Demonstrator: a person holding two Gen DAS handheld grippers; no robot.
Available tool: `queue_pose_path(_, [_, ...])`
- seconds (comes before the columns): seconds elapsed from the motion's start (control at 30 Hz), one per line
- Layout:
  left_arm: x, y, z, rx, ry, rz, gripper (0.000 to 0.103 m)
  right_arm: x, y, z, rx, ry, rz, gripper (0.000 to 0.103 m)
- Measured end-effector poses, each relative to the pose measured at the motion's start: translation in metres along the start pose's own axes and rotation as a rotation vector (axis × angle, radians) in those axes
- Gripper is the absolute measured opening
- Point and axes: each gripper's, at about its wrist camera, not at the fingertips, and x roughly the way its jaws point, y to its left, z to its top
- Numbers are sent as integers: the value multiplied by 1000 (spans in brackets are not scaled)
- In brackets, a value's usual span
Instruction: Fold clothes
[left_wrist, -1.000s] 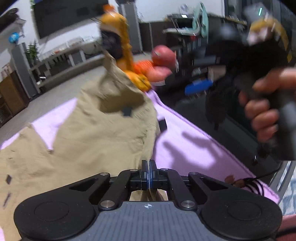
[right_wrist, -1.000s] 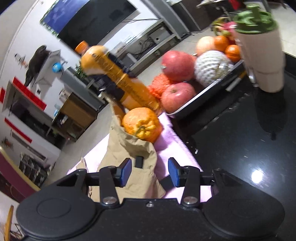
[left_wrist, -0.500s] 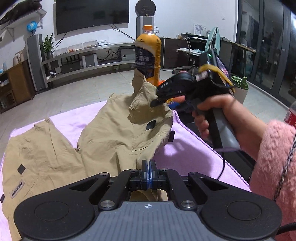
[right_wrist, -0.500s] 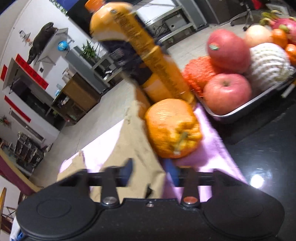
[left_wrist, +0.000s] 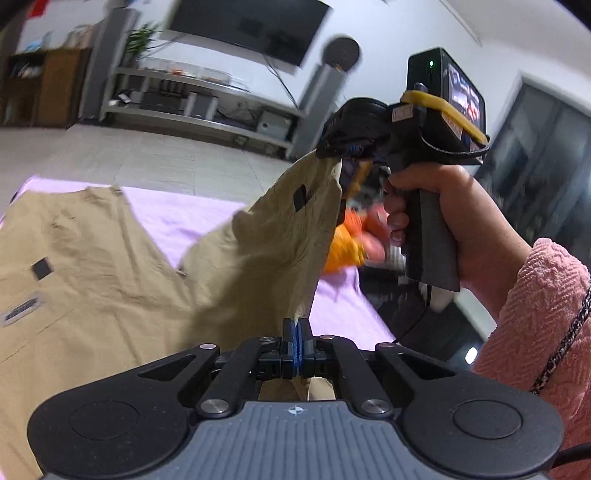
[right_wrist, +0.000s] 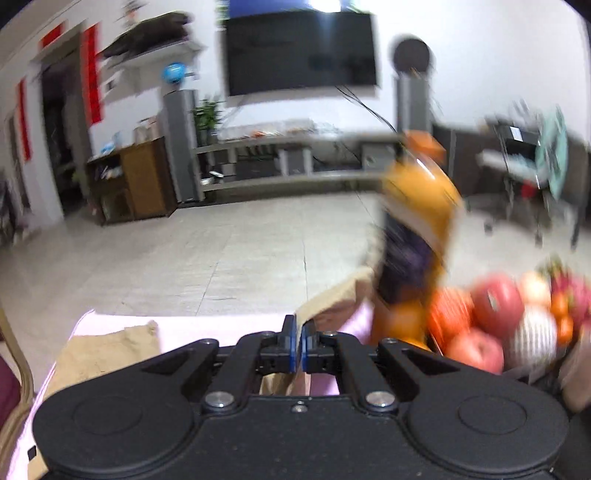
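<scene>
Khaki trousers (left_wrist: 92, 266) lie spread on a pink cloth (left_wrist: 184, 214) over the table. My left gripper (left_wrist: 296, 332) is shut on the near edge of one trouser leg. In the left wrist view a hand holds my right gripper (left_wrist: 334, 157), which is shut on the far corner of that leg and lifts it off the table. In the right wrist view the right gripper (right_wrist: 298, 334) pinches a khaki fold (right_wrist: 332, 299), and the other trouser part (right_wrist: 107, 350) lies flat at the lower left.
An orange drink bottle (right_wrist: 413, 236) stands just right of the lifted fabric, with an orange (right_wrist: 402, 321) at its foot. A tray of apples and other fruit (right_wrist: 502, 321) sits at the right. A pink sleeve (left_wrist: 535, 332) is at the right edge.
The right gripper went from open to shut on the trouser corner and raised it. The left gripper stayed shut on the near edge. Both views swung, with motion blur.
</scene>
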Motion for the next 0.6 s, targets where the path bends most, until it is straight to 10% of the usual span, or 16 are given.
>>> queue_pose_path(0.2, [-60, 71, 5, -165, -50, 68, 2, 25, 155, -3, -295, -16, 64, 3])
queue_pose_path(0.43, [-69, 162, -34, -429, 87, 283, 2, 98, 313, -97, -607, 180, 220, 3])
queue_pose_path(0.6, [-66, 168, -32, -449, 119, 357, 4, 123, 338, -130, -620, 345, 288, 31])
